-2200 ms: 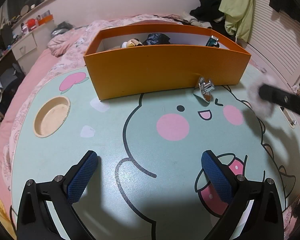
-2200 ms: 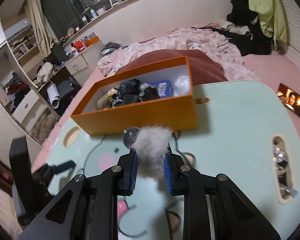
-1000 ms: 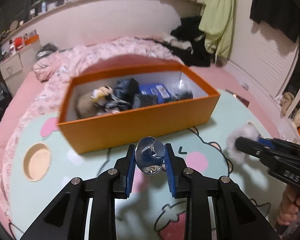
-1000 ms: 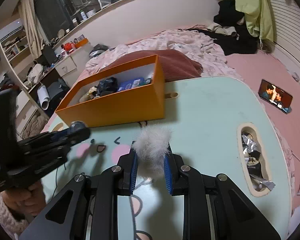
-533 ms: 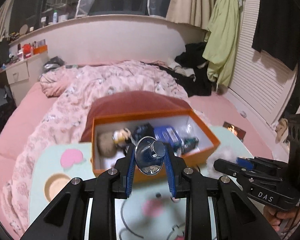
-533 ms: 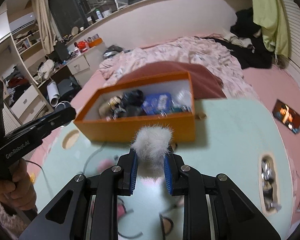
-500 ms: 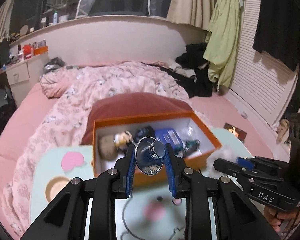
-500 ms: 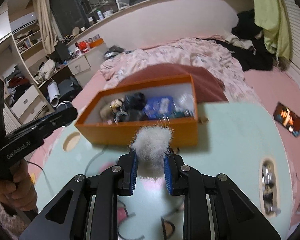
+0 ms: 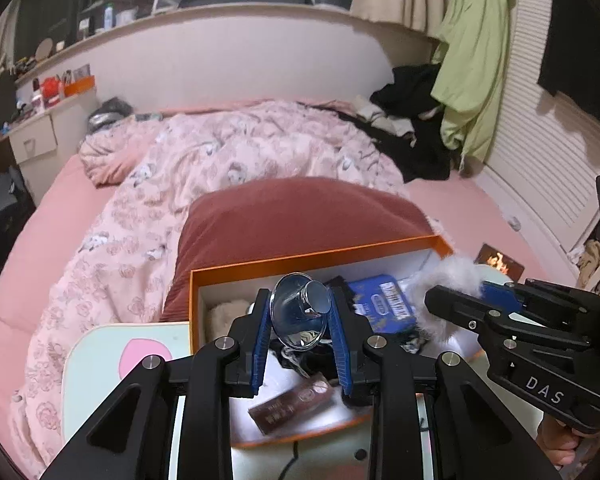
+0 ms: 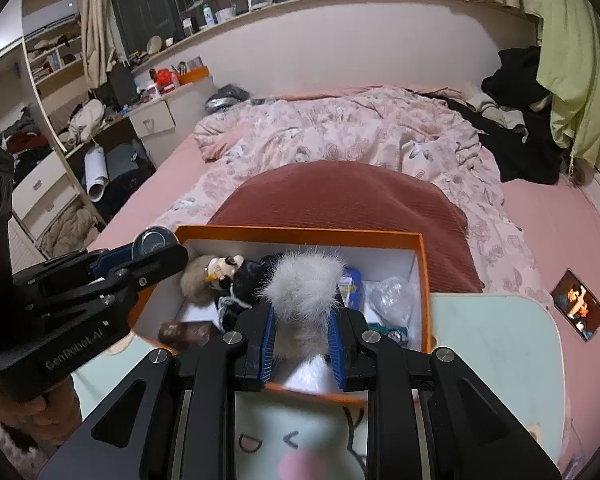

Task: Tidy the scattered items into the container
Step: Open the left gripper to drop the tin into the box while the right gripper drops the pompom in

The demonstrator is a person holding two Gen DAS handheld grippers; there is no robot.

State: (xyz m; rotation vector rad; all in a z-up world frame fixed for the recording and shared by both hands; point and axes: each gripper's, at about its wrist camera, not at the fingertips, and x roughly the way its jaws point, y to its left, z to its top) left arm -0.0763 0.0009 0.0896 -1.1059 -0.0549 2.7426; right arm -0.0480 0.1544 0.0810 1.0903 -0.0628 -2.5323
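My left gripper (image 9: 300, 322) is shut on a shiny silver cone-shaped metal piece (image 9: 300, 312) and holds it above the open orange box (image 9: 312, 258). My right gripper (image 10: 302, 334) is shut on a white fluffy pom-pom (image 10: 304, 284) and hangs over the near edge of the same orange box (image 10: 426, 280). The box holds a blue packet (image 9: 384, 302), a brown bar (image 9: 292, 408), a plush toy (image 10: 204, 276) and a clear bag (image 10: 392, 294). Each gripper shows in the other's view, the right gripper (image 9: 452, 300) over the box's right end and the left gripper (image 10: 156, 256) over its left end.
The box stands at the far edge of a mint cartoon table (image 10: 496, 340). Behind it are a dark red cushion (image 10: 340, 196) and a pink bed with a floral quilt (image 9: 220, 160). A phone (image 10: 578, 312) lies on the bed at the right.
Both grippers have moved forward from over the table to above the box, still holding their items. The box now fills the lower middle of both views.
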